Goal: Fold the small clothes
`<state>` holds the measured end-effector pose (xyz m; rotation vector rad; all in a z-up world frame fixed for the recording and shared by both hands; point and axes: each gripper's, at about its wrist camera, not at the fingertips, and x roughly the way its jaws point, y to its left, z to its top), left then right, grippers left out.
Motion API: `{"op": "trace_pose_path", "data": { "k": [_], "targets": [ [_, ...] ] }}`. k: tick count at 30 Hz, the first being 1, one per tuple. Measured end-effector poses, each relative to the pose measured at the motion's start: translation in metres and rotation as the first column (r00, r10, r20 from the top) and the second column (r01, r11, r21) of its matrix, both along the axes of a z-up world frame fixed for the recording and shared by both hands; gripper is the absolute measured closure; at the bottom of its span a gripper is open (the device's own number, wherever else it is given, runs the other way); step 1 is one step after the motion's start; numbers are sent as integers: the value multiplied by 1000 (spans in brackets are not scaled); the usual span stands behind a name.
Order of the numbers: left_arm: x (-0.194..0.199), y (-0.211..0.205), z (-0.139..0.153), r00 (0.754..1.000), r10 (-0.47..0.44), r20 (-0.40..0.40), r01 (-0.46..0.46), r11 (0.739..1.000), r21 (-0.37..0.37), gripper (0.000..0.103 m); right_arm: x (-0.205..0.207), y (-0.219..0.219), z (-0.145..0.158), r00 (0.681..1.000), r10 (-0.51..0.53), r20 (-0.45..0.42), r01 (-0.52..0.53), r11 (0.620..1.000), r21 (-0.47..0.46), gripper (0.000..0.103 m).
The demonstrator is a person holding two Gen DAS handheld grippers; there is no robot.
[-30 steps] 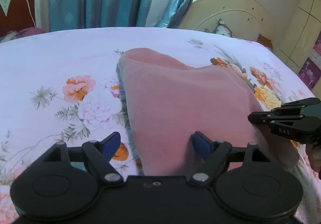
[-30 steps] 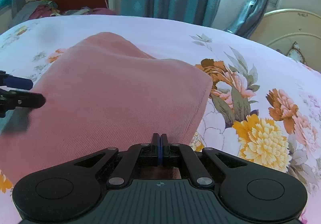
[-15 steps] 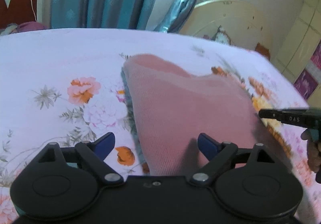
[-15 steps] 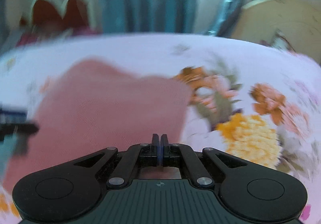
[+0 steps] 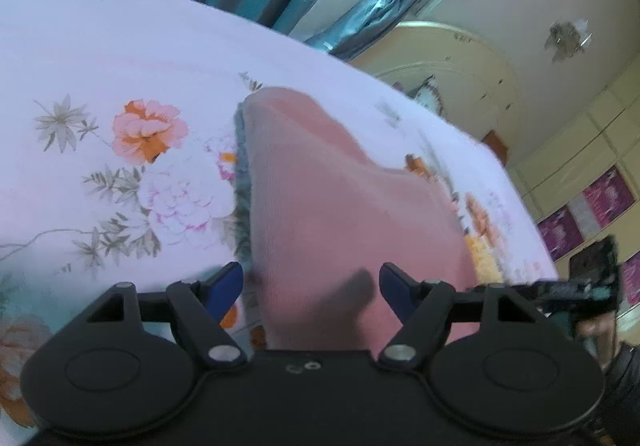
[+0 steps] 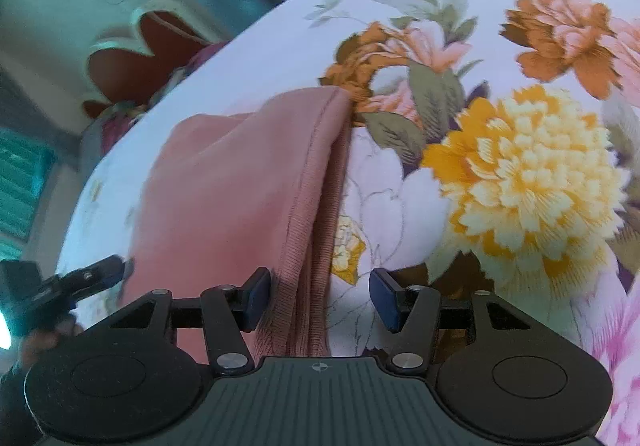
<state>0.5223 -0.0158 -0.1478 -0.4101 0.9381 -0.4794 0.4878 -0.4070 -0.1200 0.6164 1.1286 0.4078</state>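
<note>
Since a second ago my right tool [image 6: 318,298] has let go, jaws opening astride the right edge of the folded pink garment [image 6: 240,186] on the bed [image 5: 120,46]; left tool [image 5: 310,284] closing, unclenched, over its near end; judged: fold laid, next regrip.

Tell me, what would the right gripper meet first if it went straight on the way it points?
Probably the pink cloth: its folded edge lies between the opening jaws of the right gripper, just ahead. Depth is unclear.
</note>
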Motion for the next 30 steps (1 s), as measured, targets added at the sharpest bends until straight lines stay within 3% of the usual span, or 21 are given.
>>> {"op": "trace_pose_path", "data": {
  "k": [5, 7, 15, 17, 21, 25, 30],
  "targets": [
    [3, -5, -8, 999, -28, -35, 27, 999, -35, 31, 6, -14, -16, 997, 70, -40, -63, 985, 162, 47],
    [4, -9, -9, 1000, -13, -27, 13, 1000, -15, 37, 11, -9, -17, 994, 107, -19, -102, 979, 177, 48],
    [13, -17, -12, 999, 2, -50, -3, 1000, -30, 36, 24, 14, -19, 987, 158, 37, -162, 969, 185, 49],
    [13, -19, -10, 999, 2, -54, -3, 1000, -18, 37, 20, 9, -19, 988, 148, 35, -151, 979, 139, 73],
    [10, -25, -5, 998, -10, -55, 12, 999, 37, 37, 10, -2, -30, 995, 101, 19, -103, 978, 183, 78],
    [9, -45, 0, 999, -25, -23, 28, 988, 155, 42, 8, 11, -21, 996, 82, 36, -86, 989, 119, 77],
    [2, -59, 12, 998, -46, 39, 36, 972, 231, 68, -8, 36, -2, 984, 123, 125, -113, 990, -82, 84]
  ]
}}
